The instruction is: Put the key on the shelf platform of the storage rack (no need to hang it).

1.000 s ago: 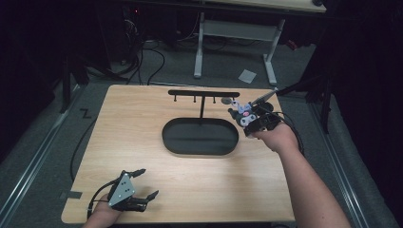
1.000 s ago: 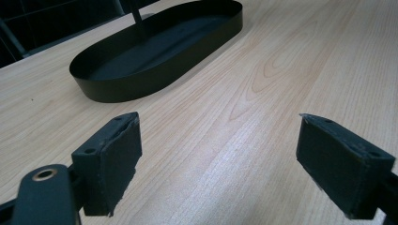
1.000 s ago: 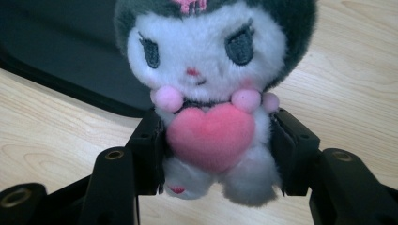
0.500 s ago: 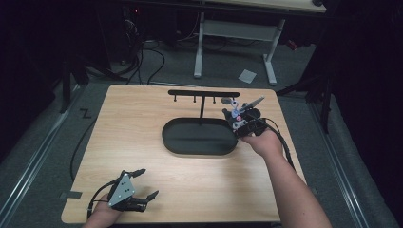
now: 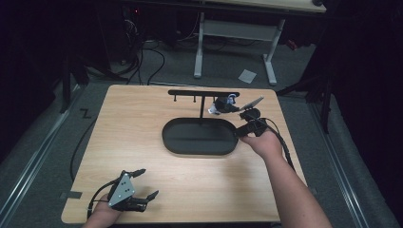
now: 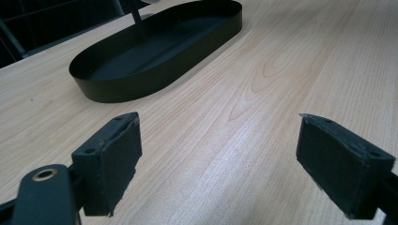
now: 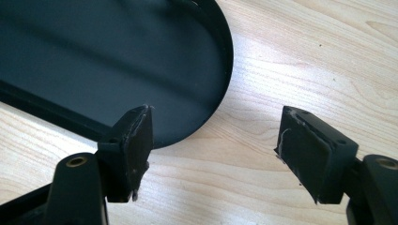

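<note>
This looks like a lab or test room set up for recording, dim all round with light falling on one bare wooden table [image 5: 142,142]. The floor [image 5: 294,66] is grey carpet, and loose black cables [image 5: 142,61] trail across it from dark equipment at the back. A second desk on white metal legs [image 5: 199,47] stands behind, and a scrap of paper [image 5: 247,76] lies beneath it.

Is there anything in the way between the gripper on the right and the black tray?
No, nothing visible. The right hand-held gripper hangs right at the rounded end of the black tray, its jaws just opened and empty, with bare wooden table between them. One jaw already overlaps the tray's rim.
</note>
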The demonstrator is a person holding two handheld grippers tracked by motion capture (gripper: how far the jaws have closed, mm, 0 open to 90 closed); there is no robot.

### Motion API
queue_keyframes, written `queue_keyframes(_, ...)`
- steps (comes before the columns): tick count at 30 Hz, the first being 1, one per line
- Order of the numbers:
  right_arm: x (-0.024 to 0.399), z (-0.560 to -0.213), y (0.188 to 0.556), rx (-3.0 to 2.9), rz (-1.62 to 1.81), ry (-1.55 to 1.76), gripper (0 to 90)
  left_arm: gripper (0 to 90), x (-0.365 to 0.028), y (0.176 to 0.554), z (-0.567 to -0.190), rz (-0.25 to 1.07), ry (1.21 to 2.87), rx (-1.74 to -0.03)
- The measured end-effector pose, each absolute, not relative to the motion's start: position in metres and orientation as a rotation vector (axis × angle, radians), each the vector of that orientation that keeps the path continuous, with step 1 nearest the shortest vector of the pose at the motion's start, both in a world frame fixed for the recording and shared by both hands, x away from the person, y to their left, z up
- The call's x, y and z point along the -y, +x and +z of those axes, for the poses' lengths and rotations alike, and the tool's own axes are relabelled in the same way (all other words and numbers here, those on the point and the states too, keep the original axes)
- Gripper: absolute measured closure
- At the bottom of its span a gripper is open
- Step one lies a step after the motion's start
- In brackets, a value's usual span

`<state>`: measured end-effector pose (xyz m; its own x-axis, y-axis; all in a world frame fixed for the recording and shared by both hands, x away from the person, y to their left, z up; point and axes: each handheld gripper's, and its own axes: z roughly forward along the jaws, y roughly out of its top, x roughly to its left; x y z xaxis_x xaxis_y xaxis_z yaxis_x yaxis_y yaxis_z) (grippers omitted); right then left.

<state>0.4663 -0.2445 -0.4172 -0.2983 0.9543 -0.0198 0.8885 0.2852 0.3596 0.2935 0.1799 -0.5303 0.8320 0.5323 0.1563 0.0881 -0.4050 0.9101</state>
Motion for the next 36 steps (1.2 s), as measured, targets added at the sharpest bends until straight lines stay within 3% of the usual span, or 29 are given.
queue_keyframes(14, 0.255, -0.422, 0.444, -2.303, 0.443, 1.644, 35.4, 15.0, -0.180, 0.294, -0.530, 0.522, 1.950, -0.463)
queue_keyframes(20, 0.261, -0.427, 0.431, -2.283, 0.521, 1.659, 34.8, 15.0, -0.179, 0.294, -0.531, 0.529, 1.952, -0.462)
queue_keyframes(36, 0.274, -0.470, 0.362, -2.206, 0.737, 1.506, 38.4, 15.0, -0.179, 0.294, -0.530, 0.534, 1.959, -0.464)
